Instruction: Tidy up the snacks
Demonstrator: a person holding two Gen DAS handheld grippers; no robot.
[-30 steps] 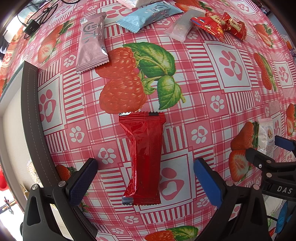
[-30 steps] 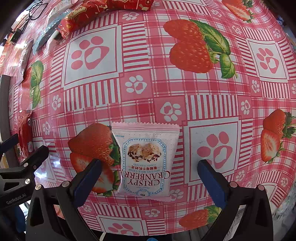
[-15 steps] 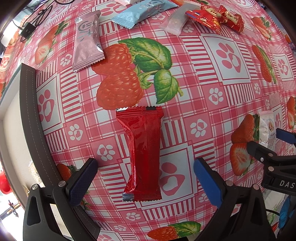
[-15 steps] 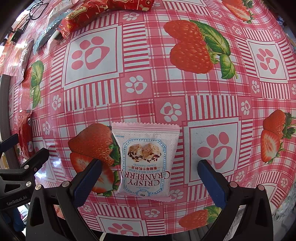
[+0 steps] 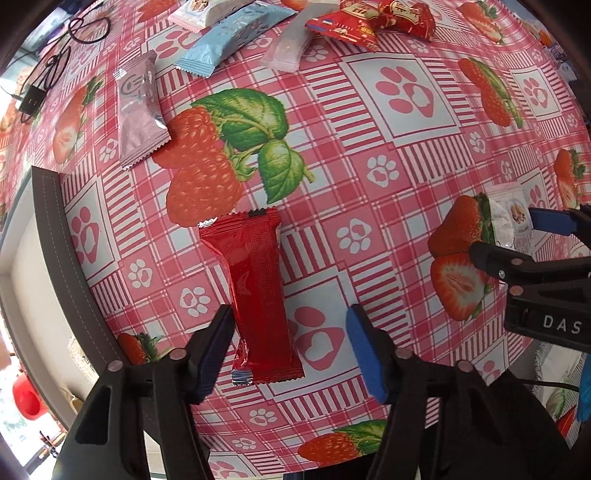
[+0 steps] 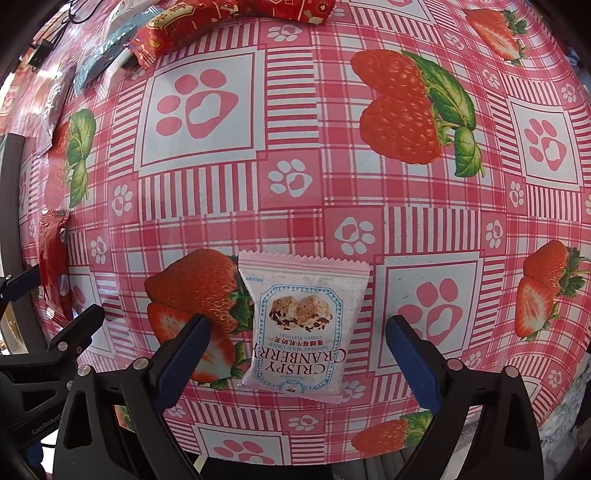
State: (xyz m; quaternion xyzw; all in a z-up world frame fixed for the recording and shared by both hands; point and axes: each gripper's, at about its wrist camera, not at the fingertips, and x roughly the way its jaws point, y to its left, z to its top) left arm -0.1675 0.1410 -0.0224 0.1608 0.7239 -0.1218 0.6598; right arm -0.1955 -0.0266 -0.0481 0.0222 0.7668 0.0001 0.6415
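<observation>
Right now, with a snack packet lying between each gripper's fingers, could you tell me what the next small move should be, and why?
Probably finish closing both, then lift. The left gripper straddles the red packet, its jaws closing with a gap on the right side. The right gripper straddles the Crispy Cranberry packet, its jaws closing but clear of both edges. Both packets lie flat on the tablecloth.

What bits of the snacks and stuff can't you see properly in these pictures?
- Cranberry pack, left view: partly behind the right claw.
- Red pack, right view: squashed at the picture's left edge.
- Far snack pile, left view: cut off by the top edge; print too small to read.
- Cable, left view: runs off the edge.
</observation>
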